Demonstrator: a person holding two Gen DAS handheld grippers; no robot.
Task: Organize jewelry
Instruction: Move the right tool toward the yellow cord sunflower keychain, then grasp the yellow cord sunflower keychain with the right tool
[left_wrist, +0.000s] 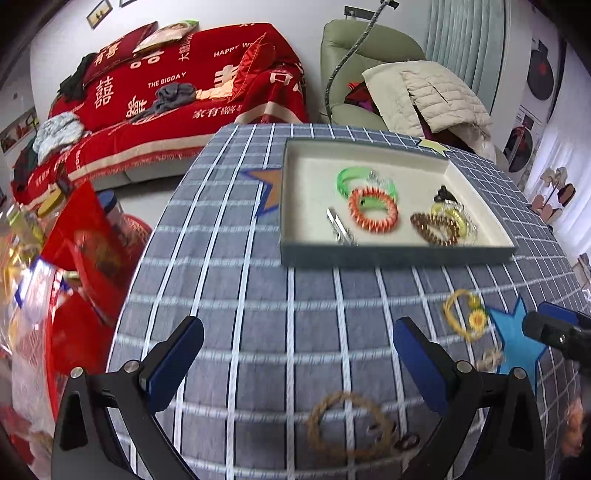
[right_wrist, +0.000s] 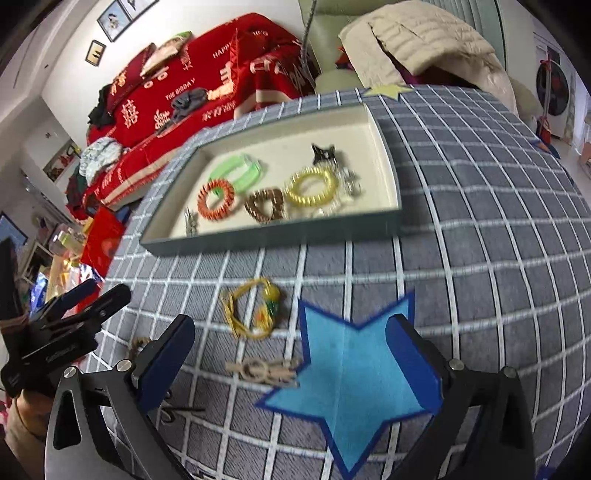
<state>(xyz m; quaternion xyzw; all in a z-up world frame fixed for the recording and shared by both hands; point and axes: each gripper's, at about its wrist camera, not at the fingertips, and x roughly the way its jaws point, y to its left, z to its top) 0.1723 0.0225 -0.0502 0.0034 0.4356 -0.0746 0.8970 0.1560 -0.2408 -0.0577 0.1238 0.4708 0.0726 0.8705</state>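
Observation:
A grey tray (left_wrist: 369, 254) (right_wrist: 258, 240) with a cream lining holds several pieces: a green bangle (left_wrist: 347, 177), an orange coil bracelet (left_wrist: 373, 208) (right_wrist: 216, 199), a brown bracelet (left_wrist: 432, 227) (right_wrist: 266, 206), a yellow coil (right_wrist: 312, 186) and a silver clip (left_wrist: 340, 225). On the checked cloth lie a braided rope bracelet (left_wrist: 347, 424), a yellow cord bracelet with a sunflower (left_wrist: 465, 314) (right_wrist: 251, 310) and a beige knotted piece (right_wrist: 264, 371) (left_wrist: 489, 358). My left gripper (left_wrist: 299, 358) is open above the rope bracelet. My right gripper (right_wrist: 291, 362) is open over the beige piece and blue star.
A blue felt star (right_wrist: 351, 384) (left_wrist: 517, 343), an orange star (left_wrist: 267, 188) and a yellow star (right_wrist: 384, 90) lie on the cloth. A red-covered sofa (left_wrist: 177, 92) and a green armchair (left_wrist: 369, 66) stand beyond the table. Red bags (left_wrist: 85, 251) sit at the left.

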